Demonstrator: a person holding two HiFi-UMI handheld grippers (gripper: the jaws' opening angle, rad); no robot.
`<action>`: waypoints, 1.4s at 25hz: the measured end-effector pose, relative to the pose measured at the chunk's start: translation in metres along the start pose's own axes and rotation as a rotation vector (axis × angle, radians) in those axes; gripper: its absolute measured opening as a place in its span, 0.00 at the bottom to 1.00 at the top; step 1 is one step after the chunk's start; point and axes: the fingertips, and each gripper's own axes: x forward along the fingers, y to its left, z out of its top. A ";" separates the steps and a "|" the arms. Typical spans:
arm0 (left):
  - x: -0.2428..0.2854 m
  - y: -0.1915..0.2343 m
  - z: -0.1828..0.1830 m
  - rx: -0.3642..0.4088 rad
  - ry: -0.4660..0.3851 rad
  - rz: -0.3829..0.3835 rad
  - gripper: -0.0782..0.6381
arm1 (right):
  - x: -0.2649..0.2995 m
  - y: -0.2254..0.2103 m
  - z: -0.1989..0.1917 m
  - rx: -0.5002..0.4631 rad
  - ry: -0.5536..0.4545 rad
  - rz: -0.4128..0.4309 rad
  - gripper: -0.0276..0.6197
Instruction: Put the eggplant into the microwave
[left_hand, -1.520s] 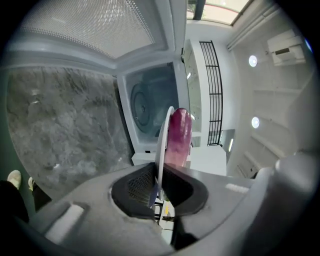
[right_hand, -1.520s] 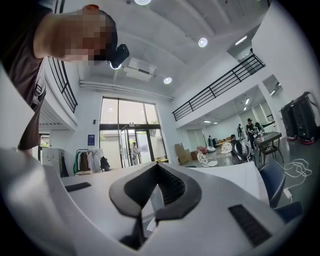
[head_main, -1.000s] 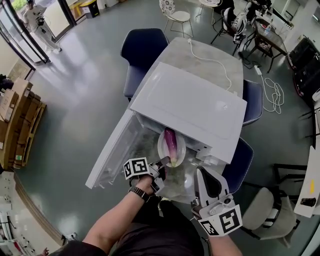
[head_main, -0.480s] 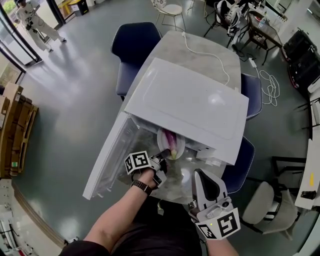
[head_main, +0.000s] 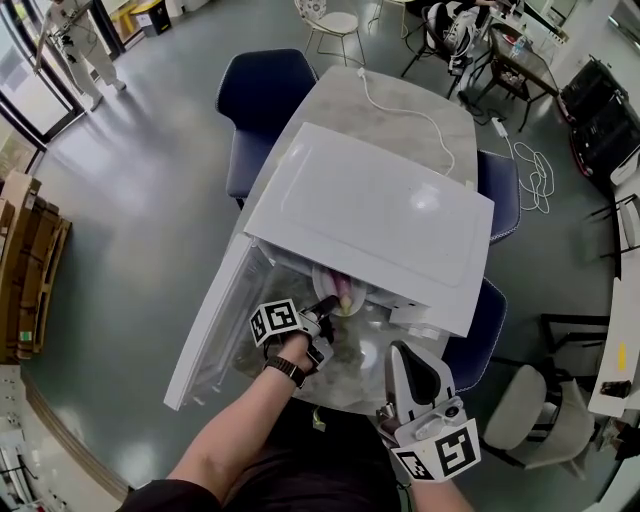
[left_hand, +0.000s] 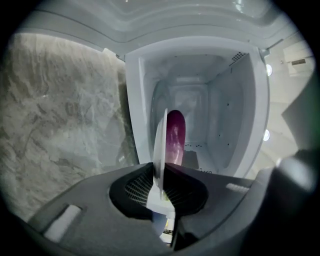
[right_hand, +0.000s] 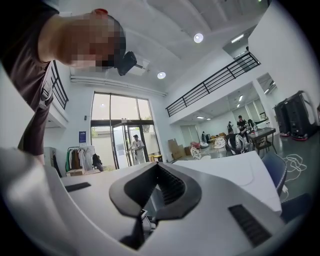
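Observation:
A purple eggplant (head_main: 344, 288) (left_hand: 175, 135) lies on a white plate (head_main: 326, 288) (left_hand: 160, 142). My left gripper (head_main: 322, 308) (left_hand: 161, 194) is shut on the plate's near rim and holds it edge-on at the mouth of the white microwave (head_main: 380, 215) (left_hand: 225, 115). Plate and eggplant reach into the open cavity, mostly hidden under the microwave's top in the head view. The microwave door (head_main: 212, 325) hangs open to the left. My right gripper (head_main: 396, 352) (right_hand: 157, 166) is shut on nothing, low at the front right, away from the microwave.
The microwave stands on a grey marbled table (head_main: 400, 95) with a white cable (head_main: 405, 112) behind it. Dark blue chairs (head_main: 262, 95) surround the table. The open door (left_hand: 60, 125) takes up the left side of the left gripper view. A person (head_main: 80, 35) stands far off.
My left gripper has pushed the plate and eggplant deeper into the microwave, so less of them shows below its top. The right gripper has stayed in place.

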 end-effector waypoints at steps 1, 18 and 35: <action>0.002 0.000 0.002 0.003 -0.002 0.001 0.15 | 0.000 -0.001 0.000 0.001 -0.001 -0.001 0.05; 0.010 -0.013 0.023 0.114 -0.054 -0.119 0.31 | -0.004 0.008 -0.005 0.010 -0.003 0.035 0.05; 0.001 -0.017 0.032 0.184 -0.150 -0.126 0.32 | 0.060 0.010 -0.083 -0.078 0.103 0.056 0.05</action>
